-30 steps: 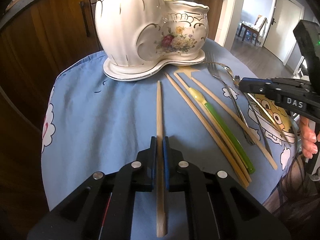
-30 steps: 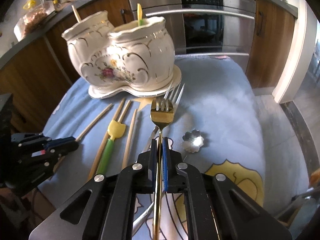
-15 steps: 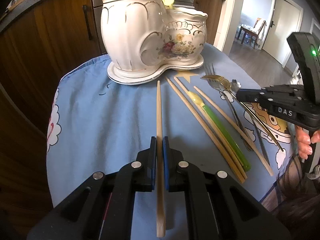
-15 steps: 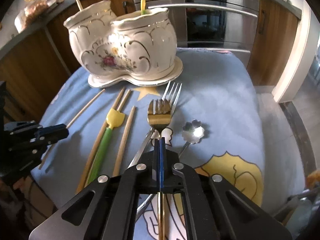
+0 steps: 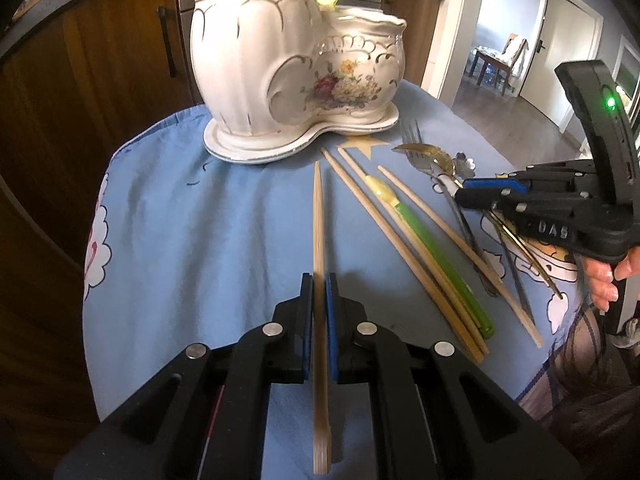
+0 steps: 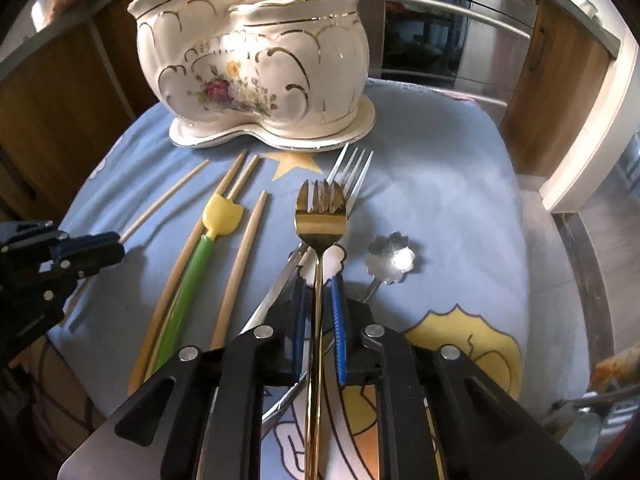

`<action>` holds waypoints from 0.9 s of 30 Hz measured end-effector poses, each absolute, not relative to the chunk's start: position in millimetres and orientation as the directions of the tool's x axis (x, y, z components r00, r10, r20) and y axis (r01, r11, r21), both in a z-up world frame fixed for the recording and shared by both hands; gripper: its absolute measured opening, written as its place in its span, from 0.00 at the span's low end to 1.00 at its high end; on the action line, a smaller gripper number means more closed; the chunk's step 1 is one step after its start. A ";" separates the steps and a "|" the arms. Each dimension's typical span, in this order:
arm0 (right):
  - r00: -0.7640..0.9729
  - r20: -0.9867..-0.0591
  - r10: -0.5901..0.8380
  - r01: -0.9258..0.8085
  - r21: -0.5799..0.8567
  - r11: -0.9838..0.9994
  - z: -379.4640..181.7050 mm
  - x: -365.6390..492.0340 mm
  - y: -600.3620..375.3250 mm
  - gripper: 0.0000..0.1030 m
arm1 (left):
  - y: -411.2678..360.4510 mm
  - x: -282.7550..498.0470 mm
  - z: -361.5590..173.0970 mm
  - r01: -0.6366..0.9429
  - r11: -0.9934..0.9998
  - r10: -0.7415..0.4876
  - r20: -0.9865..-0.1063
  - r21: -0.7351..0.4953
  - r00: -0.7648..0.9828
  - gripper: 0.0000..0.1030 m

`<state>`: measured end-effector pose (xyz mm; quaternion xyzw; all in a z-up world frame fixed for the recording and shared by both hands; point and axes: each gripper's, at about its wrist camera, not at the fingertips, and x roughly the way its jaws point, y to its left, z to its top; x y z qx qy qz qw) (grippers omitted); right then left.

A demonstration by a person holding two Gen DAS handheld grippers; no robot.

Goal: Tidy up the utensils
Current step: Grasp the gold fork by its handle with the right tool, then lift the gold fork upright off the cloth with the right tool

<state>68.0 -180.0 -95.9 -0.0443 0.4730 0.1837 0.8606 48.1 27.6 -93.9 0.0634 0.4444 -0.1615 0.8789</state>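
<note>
My left gripper is shut on a bamboo chopstick that points toward the white floral ceramic holder. In the right wrist view, a gold fork lies along the gap of my right gripper. Its jaws are opening, and the blue pads stand a little apart from the handle on both sides. The fork's head overlaps a silver fork on the blue cloth. The holder stands behind, with a yellow-tipped utensil and a stick in its cups.
Several chopsticks and a green-handled yellow utensil lie left of the forks. A flower-shaped steel spoon lies to the right. The cloth-covered table drops off at its rounded edges, with wooden cabinets and an oven behind.
The right gripper's pads, pressed together on the gold fork's handle half a second ago, now stand apart from it. The left gripper still holds its chopstick in the same place.
</note>
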 end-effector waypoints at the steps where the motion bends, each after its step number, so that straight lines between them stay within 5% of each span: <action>1: 0.489 -0.827 0.277 -0.356 0.101 0.929 -95.4 67.5 -181.4 0.06 | 28.3 48.6 -95.3 0.337 0.941 -0.226 -0.804 -0.034 0.550 0.06; 17: 0.565 -0.749 0.346 -0.374 0.141 0.917 -68.9 47.3 -191.3 0.06 | 22.2 48.0 -89.2 0.327 0.945 -0.200 -0.787 0.003 0.584 0.12; 27: 0.571 -0.728 0.380 -0.388 0.169 0.906 -67.4 47.5 -202.0 0.06 | -28.3 60.3 -67.4 0.491 0.844 -0.465 -0.749 -0.215 0.473 0.17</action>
